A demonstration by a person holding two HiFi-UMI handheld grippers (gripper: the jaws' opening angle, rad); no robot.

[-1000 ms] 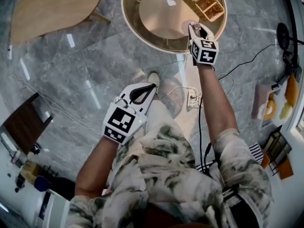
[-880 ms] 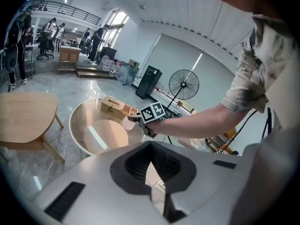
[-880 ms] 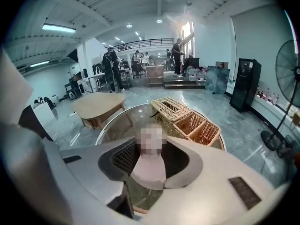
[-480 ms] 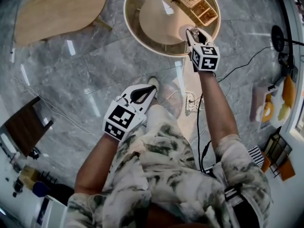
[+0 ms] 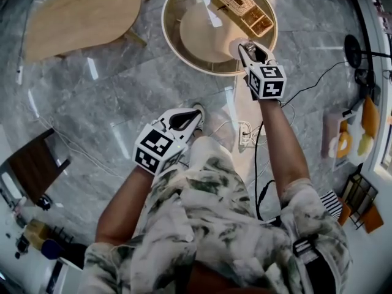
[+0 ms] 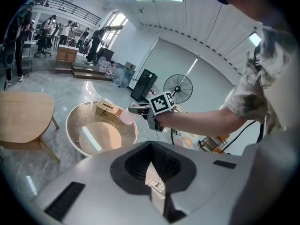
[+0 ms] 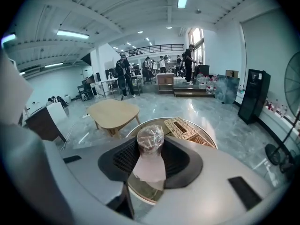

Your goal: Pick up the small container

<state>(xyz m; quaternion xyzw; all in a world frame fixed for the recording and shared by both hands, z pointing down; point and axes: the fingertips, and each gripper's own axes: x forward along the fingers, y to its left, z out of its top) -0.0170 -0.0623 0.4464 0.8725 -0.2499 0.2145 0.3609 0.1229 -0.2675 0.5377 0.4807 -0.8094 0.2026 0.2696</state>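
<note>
Right tongs [image 5: 251, 46] clamping small container [image 7: 150, 163] by its sides, jaws partway closed on it, container hanging over round desk [image 5: 174, 38] near its rim. Left tongs [image 6: 151, 145] idling, shut, empty. Pickup looking nearly done; next calling for firm squeeze and upright carrying.

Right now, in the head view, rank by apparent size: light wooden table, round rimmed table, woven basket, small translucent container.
Largest, tied: round rimmed table and light wooden table, too alike to rank.
Then woven basket.
Smallest: small translucent container.
</note>
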